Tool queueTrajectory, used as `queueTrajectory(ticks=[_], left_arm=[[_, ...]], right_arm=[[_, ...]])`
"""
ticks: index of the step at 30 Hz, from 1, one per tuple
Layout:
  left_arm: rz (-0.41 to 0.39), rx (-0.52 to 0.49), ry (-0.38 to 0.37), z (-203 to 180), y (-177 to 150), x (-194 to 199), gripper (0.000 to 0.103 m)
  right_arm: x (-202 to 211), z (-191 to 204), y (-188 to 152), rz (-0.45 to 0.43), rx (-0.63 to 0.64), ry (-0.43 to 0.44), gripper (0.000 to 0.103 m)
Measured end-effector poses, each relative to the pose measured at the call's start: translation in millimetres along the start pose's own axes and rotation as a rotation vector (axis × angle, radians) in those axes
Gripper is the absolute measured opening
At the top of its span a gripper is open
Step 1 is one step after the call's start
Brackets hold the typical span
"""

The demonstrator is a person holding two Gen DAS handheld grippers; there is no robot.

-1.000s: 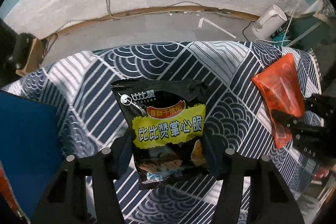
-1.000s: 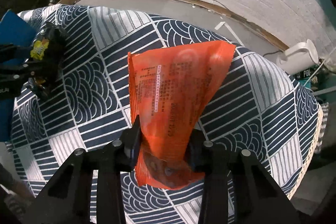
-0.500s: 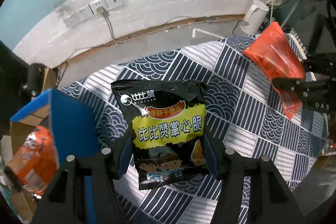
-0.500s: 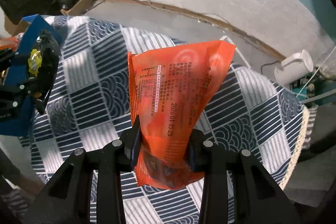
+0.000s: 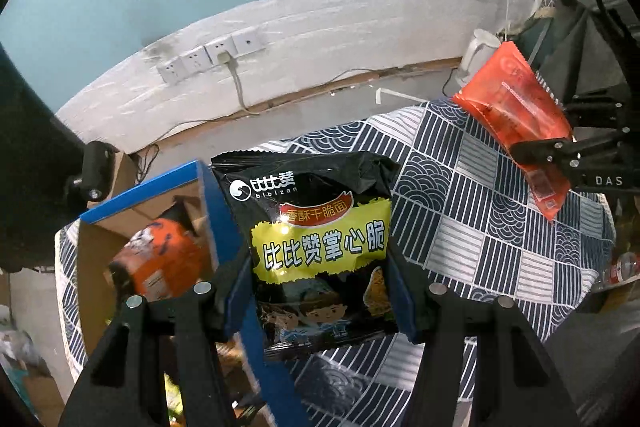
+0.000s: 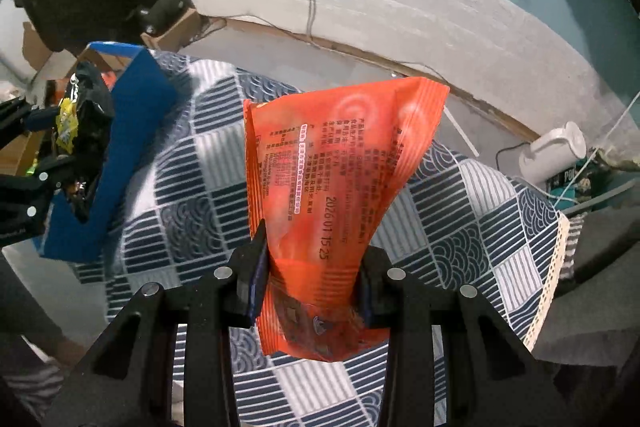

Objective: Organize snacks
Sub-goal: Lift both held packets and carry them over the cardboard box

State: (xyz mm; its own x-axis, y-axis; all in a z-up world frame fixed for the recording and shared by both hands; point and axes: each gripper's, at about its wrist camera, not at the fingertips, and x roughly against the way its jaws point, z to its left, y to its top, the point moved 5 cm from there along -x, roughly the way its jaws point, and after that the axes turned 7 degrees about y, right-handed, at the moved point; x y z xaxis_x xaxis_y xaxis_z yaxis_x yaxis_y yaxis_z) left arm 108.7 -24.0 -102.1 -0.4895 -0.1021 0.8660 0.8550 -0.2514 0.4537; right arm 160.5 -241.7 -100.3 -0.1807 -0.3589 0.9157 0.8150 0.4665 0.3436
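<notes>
Left wrist view: the left hand-held gripper (image 5: 320,287) pinches a black snack bag (image 5: 320,239) with a yellow label between its blue pads, holding it upright in the air above the surface (image 5: 480,239) with its navy-and-white patterned cloth. Just left of it stands a blue-sided cardboard box (image 5: 148,195), open at the top (an orange packet (image 5: 160,259) lies inside). At the far right, the right hand-held gripper (image 5: 560,155) holds an orange snack bag (image 5: 516,115).

Right wrist view: the right hand-held gripper (image 6: 312,287) is clamped on the lower part of the orange snack bag (image 6: 336,167), which fans out above the pads, clear of the cloth. At the left edge, the left hand-held gripper (image 6: 36,163) carries the black snack bag (image 6: 80,115) beside the blue-sided cardboard box (image 6: 128,131).
</notes>
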Motion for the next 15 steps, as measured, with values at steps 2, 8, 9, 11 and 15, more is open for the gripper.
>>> queueTrajectory(ticks=[2,8,9,11,15], left_arm=[[-0.015,0.013,-0.002,11,-6,11,0.061],[-0.055,0.093,0.004,47,-21,31,0.061],[-0.055,0.108,0.001,52,-23,32,0.061],[-0.055,0.132,0.008,65,-30,36,0.061],[-0.060,0.170,0.026,93,-45,42,0.061]], right_arm=[[6,10,3,-0.011,0.004,0.008,0.034],[22,46,18,-0.050,0.018,0.054,0.035],[24,55,21,-0.054,0.023,0.061,0.034],[26,67,25,-0.057,0.031,0.072,0.034],[26,96,35,-0.055,0.062,0.095,0.034]])
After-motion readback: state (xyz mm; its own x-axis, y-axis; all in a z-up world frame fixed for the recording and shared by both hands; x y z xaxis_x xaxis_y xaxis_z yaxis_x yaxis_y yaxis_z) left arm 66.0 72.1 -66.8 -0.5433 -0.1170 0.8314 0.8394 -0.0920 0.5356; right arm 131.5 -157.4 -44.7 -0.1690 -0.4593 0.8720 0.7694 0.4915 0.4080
